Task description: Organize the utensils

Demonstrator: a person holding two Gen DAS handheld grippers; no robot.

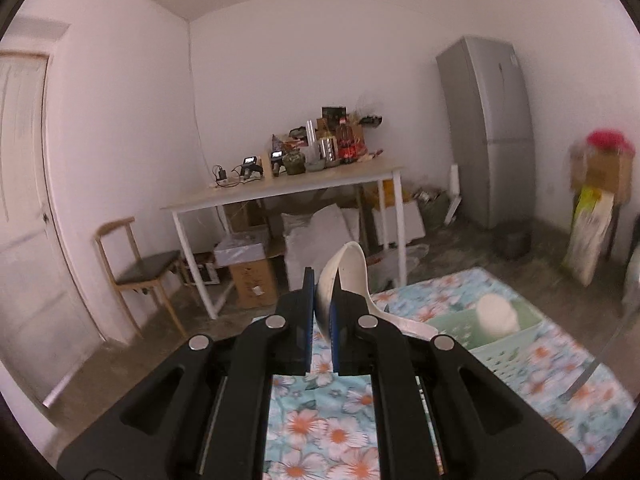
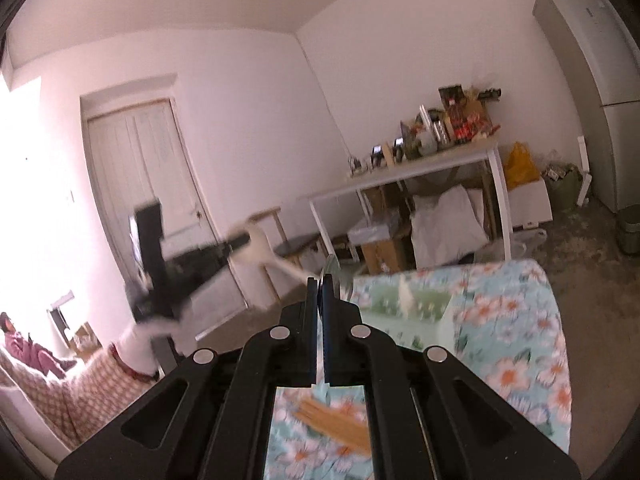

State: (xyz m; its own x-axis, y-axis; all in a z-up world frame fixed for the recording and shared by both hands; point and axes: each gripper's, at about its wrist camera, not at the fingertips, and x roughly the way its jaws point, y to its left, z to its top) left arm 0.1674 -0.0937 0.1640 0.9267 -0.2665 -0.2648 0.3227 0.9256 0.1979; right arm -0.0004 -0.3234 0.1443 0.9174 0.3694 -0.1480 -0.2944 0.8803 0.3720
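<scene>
Left black two-finger tool: raised, fingers nearly closed, blue-padded fingertips clamped across a white ceramic soup spoon. Right black two-finger tool: raised, fingers nearly together, pinching a thin, pale, glassy-edged item whose identity cannot be determined.

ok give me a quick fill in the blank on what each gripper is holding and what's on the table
1. The left gripper is shut on a white ______.
2. The green basket sits on a tablecloth printed with ______.
3. Seen from the right wrist, wooden ______ lie on the cloth below the right gripper.
4. The right gripper pinches something thin whose colour is ______.

Missing words: spoon; flowers; chopsticks; clear
</scene>
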